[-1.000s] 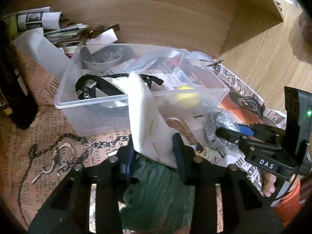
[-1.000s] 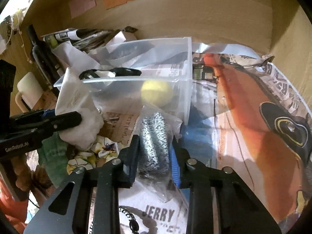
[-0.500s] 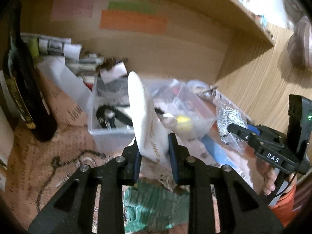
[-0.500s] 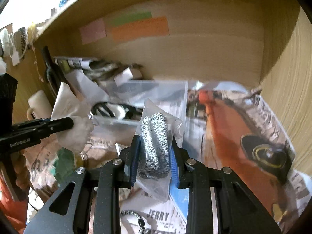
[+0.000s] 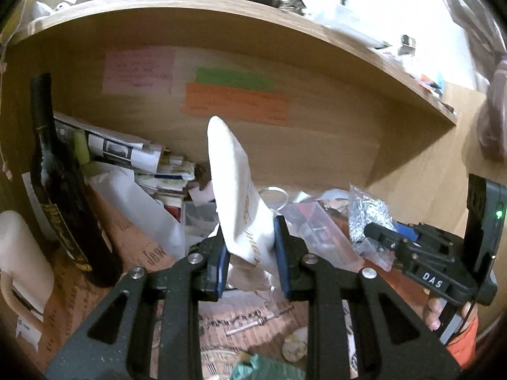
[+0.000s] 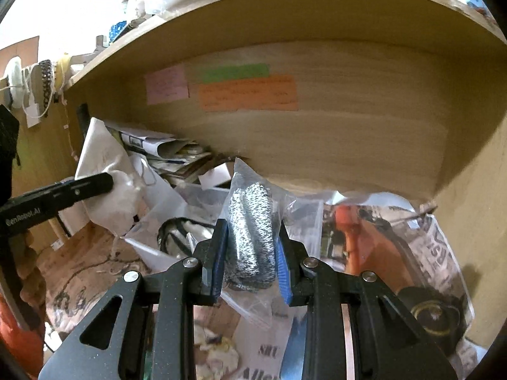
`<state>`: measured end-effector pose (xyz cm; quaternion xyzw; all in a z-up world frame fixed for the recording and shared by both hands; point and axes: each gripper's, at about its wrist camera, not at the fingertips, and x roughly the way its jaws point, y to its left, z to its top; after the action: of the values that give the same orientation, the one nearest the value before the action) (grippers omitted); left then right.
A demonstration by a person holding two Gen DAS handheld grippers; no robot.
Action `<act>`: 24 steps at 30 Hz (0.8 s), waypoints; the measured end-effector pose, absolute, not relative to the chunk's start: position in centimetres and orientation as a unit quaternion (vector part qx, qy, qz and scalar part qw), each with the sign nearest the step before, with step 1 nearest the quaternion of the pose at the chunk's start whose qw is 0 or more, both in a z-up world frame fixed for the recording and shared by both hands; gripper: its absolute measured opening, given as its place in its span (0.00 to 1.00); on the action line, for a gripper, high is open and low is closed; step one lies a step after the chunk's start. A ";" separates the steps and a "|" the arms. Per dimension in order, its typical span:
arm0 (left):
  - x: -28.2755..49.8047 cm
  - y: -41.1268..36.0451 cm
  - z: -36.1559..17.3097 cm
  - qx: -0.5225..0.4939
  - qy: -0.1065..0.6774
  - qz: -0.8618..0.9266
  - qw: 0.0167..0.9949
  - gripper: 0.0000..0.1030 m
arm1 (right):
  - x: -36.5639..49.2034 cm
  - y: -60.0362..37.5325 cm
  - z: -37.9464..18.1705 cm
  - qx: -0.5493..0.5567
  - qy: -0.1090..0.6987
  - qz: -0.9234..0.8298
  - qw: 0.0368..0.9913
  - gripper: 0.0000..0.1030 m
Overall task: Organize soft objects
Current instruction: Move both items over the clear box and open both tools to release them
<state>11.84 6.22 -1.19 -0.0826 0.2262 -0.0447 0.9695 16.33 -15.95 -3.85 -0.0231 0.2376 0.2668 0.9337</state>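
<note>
My left gripper (image 5: 250, 253) is shut on a white cloth pouch (image 5: 236, 196) with gold lettering and holds it up in the air above the desk. My right gripper (image 6: 252, 253) is shut on a clear plastic bag holding a black-and-white speckled knit roll (image 6: 252, 231), also lifted. In the left wrist view the right gripper and its bag (image 5: 367, 218) are at the right. In the right wrist view the left gripper with the pouch (image 6: 107, 190) is at the left. A clear plastic bin (image 6: 177, 209) lies below and behind both.
A dark bottle (image 5: 63, 196) stands at the left beside a white mug (image 5: 19, 253). Rolled newspapers (image 5: 126, 152) pile against the wooden back wall. A wooden shelf (image 5: 285, 31) overhangs above. A green cloth (image 5: 263, 369) lies on the newspaper-covered desk.
Both grippers have risen from desk level with their loads. The bin and green cloth have dropped low in view and the shelf edge has come into view.
</note>
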 end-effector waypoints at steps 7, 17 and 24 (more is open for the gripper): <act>14.7 6.1 -2.6 -0.079 0.245 -0.034 0.966 0.25 | 18.7 -14.4 -4.9 -0.026 0.259 0.273 0.926 0.25; 19.3 4.1 -7.2 -0.057 0.312 -0.027 0.948 0.25 | 21.4 -11.9 -8.0 -0.044 0.309 0.277 0.909 0.25; 21.7 3.9 -9.3 -0.059 0.357 -0.041 0.931 0.25 | 22.9 -11.0 -10.2 -0.058 0.343 0.268 0.898 0.25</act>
<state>21.70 3.94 -9.29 -0.0588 0.3572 -0.0409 0.9313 22.86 -11.03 -10.25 -0.0576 0.3433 0.2680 0.8983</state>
